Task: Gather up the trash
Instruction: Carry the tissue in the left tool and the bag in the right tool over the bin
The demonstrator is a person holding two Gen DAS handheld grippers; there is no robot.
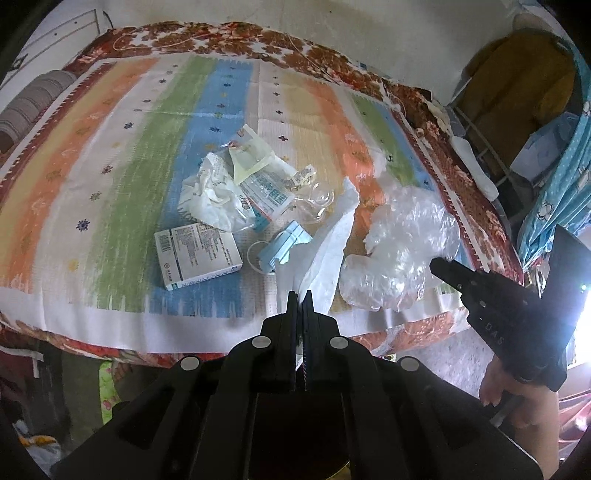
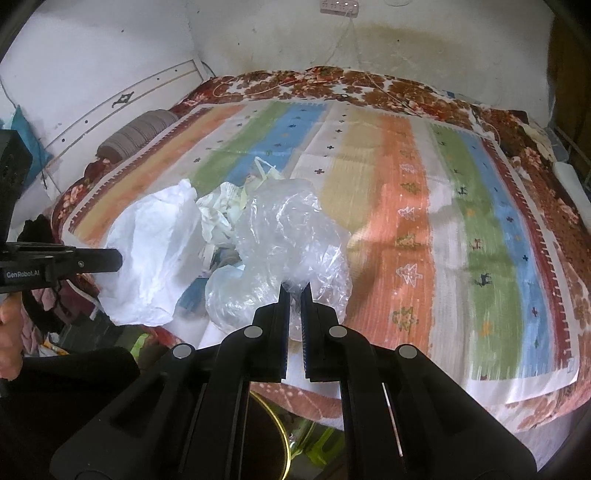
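Now my left gripper (image 1: 301,295) clamped on white tissue sheet (image 1: 325,243), frame centre; my right gripper (image 2: 294,290) clamped on clear plastic bag (image 2: 288,236); medicine box (image 1: 197,253), blue mask (image 1: 282,245) left-centre on striped mat (image 1: 122,184)

A bed (image 1: 369,332) carries everything — it is covered by a red-brown floral blanket (image 1: 229,35) with a striped mat (image 1: 122,155) in orange, green, blue and cream laid over it. Near the mat's middle lies a heap of litter: a crumpled white wrapper (image 1: 210,192), a printed packet (image 1: 267,194), a white medicine box (image 1: 197,253), a folded blue face mask (image 1: 282,247) just beside it, and a small clear plastic piece (image 1: 319,203). At the far left edge a grey striped bolster pillow (image 1: 33,99) rests against the headboard — well apart from the heap
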